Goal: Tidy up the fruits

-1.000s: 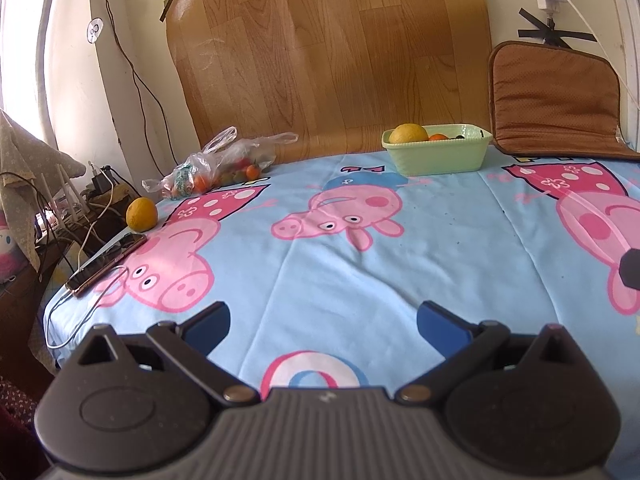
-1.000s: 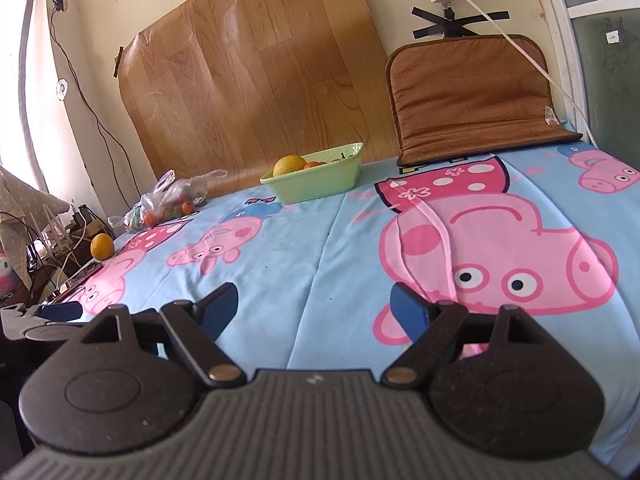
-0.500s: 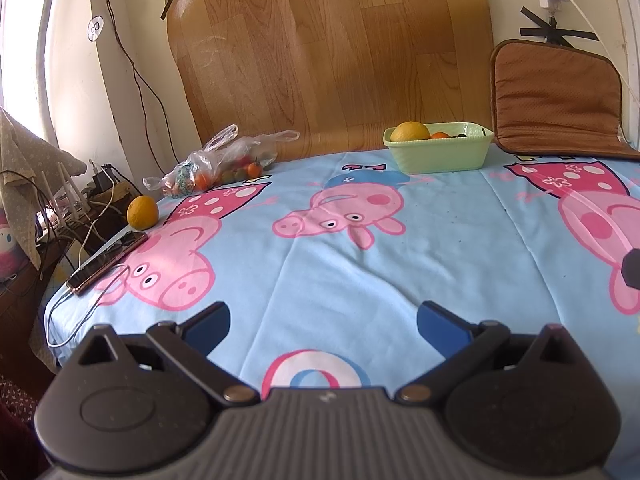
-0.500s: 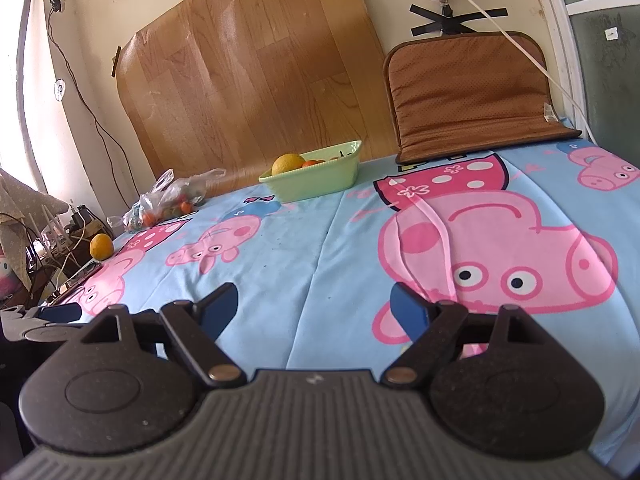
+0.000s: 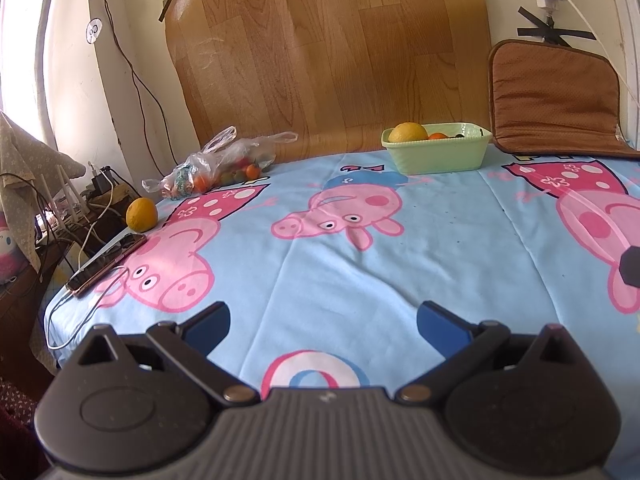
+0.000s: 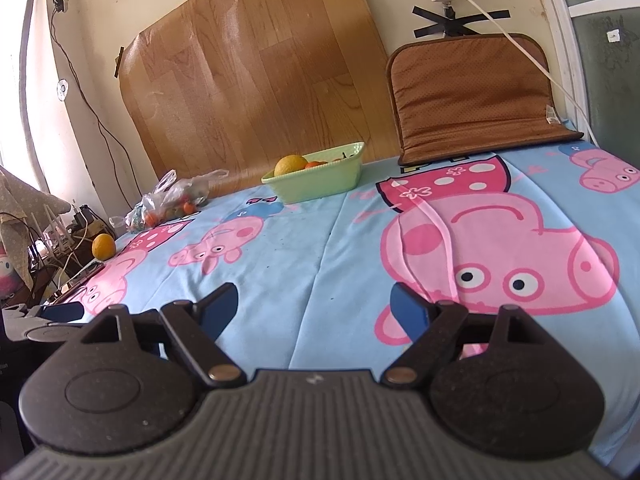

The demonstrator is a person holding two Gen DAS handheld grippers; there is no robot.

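- Currently, left gripper (image 5: 323,316) is held low over the near edge of the tabletop (image 5: 360,272); jaws spread wide, nothing between them.
- Right gripper (image 6: 314,306) likewise w/ jaws wide apart and empty, above the cartoon-pig cloth (image 6: 320,248).
- Green dish (image 5: 437,153) is seen at the far side, near the wood-grain sheet (image 5: 332,52); a large yellow-orange fruit (image 5: 408,133) sits at its left end, w/ smaller orange fruit (image 5: 438,135) beside it.
- Loose orange (image 5: 141,214) rests at the far left edge of the tabletop, well apart from the dish.
- Plastic bag (image 5: 218,164) w/ small red, orange and green fruit lies between the loose orange and the dish, against the sheet.
- Phone (image 5: 107,264) w/ cable is laid just in front of the loose orange.
- Brown pad (image 5: 554,96) is leaned on the wall, right of the dish.
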